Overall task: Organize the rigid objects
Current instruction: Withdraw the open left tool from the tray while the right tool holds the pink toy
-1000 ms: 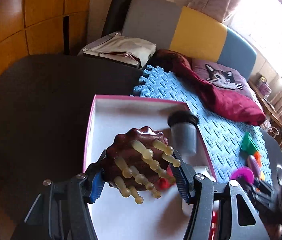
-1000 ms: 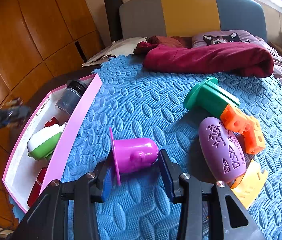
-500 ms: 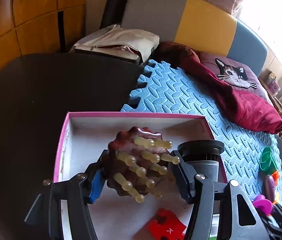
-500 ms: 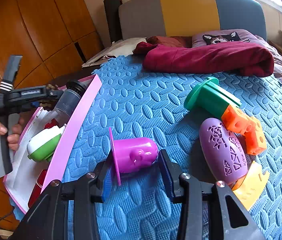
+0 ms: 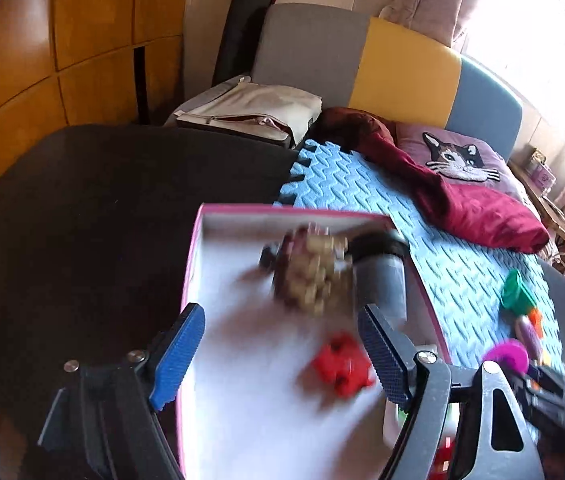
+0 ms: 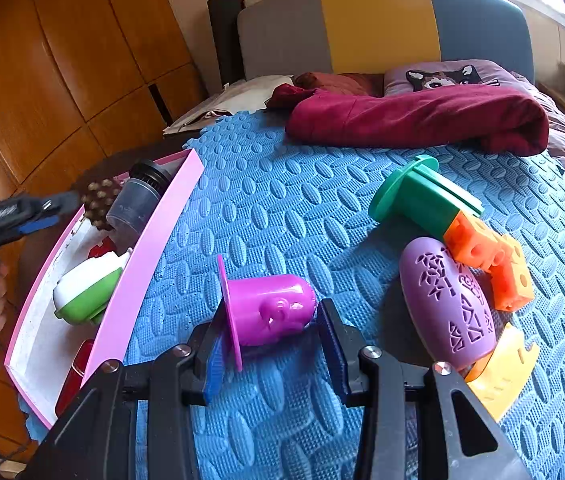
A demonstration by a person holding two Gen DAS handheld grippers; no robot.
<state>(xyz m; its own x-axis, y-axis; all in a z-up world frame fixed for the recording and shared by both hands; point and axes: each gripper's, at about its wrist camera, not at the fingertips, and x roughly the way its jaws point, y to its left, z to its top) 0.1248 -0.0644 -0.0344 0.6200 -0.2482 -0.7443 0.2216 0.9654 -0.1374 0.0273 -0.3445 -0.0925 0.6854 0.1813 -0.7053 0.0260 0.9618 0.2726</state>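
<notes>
A blue foam puzzle mat (image 6: 282, 208) covered the bed, with a dark red blanket (image 6: 418, 120) bunched near the headboard and a pink-rimmed tray (image 6: 150, 248) along the mat's edge. The left gripper (image 5: 282, 354) had just been opening, and its blue pads stood wide apart with nothing between them; the brown spiky massage brush (image 5: 310, 272) lay blurred inside the tray beside a grey jar with a black lid (image 5: 382, 276), with a red puzzle piece (image 5: 340, 368) nearer the camera. The right gripper (image 6: 270, 344) straddled the magenta plastic cup-shaped toy (image 6: 270, 312), which lay on its side on the mat; whether the pads pressed it I could not tell. That toy looked light, stiff and smooth, probably slippery on its rounded dome, so a hold across the straight body just behind the thin flange seemed safest.
</notes>
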